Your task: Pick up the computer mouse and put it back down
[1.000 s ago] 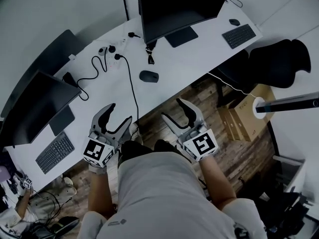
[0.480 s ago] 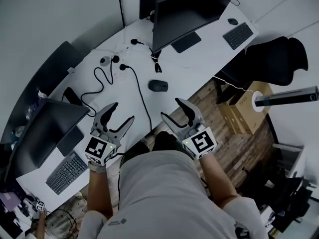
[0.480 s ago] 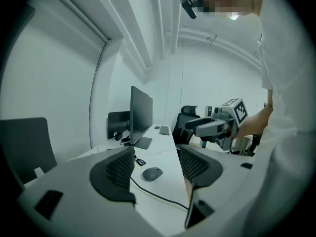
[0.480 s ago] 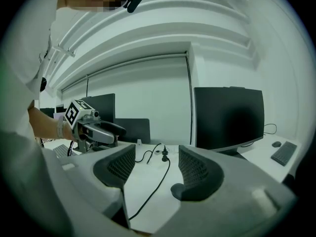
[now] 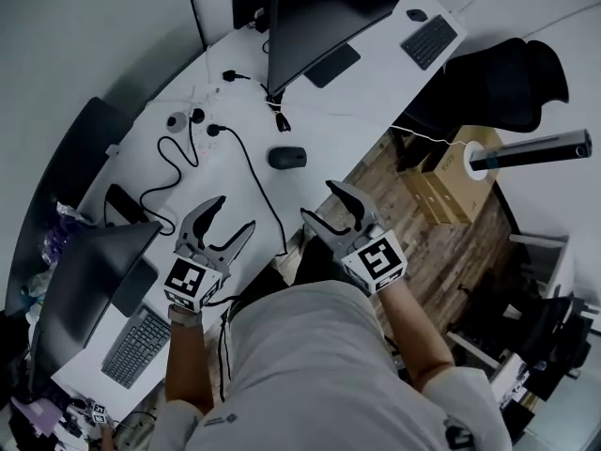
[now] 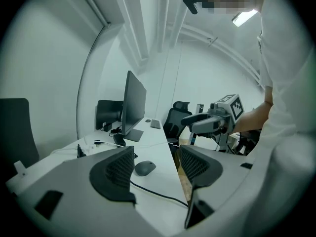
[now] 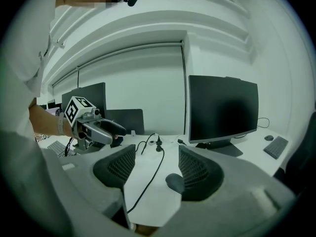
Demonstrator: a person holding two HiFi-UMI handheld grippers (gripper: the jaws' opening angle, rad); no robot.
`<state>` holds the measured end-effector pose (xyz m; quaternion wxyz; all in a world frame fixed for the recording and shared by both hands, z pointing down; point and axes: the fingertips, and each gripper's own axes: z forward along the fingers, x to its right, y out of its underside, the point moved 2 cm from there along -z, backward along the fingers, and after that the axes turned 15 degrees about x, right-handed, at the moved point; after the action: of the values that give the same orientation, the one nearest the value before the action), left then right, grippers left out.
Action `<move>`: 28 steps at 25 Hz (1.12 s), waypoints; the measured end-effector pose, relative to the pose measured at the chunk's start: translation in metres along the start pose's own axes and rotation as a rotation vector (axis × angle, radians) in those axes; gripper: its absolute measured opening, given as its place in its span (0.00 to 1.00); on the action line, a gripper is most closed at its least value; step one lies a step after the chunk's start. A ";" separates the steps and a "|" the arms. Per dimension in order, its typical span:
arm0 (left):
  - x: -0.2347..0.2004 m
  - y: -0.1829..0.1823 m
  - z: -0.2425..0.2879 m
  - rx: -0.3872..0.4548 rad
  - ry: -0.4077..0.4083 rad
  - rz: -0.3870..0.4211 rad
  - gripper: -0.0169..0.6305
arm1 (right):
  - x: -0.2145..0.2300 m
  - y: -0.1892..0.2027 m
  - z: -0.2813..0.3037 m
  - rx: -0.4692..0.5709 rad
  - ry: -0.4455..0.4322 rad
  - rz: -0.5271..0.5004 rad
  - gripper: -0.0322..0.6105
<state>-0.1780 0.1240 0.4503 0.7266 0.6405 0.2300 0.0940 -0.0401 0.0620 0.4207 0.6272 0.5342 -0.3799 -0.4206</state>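
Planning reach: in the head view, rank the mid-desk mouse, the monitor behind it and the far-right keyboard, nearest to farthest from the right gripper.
1. Mouse, just ahead of the right gripper.
2. Monitor, beyond the mouse.
3. Keyboard, far right end.

A dark, low, oval computer mouse (image 5: 286, 157) is lying flat and right side up on the white tabletop (image 5: 366, 83). It is sitting free on a bare patch, near the tabletop's front edge.
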 end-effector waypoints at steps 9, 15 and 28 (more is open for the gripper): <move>0.005 0.018 0.040 -0.133 0.040 0.049 0.45 | 0.041 0.022 -0.012 -0.033 0.001 0.061 0.46; 0.008 0.033 0.069 -0.244 0.063 0.102 0.45 | 0.068 0.035 -0.022 -0.035 -0.030 0.049 0.46; 0.007 0.060 0.142 -0.473 0.221 0.218 0.45 | 0.109 0.067 -0.050 -0.067 0.027 0.189 0.46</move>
<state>-0.0977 0.0111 0.5177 0.8120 0.4599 0.2093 0.2921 0.0535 -0.0169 0.4826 0.6866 0.4803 -0.4058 -0.3651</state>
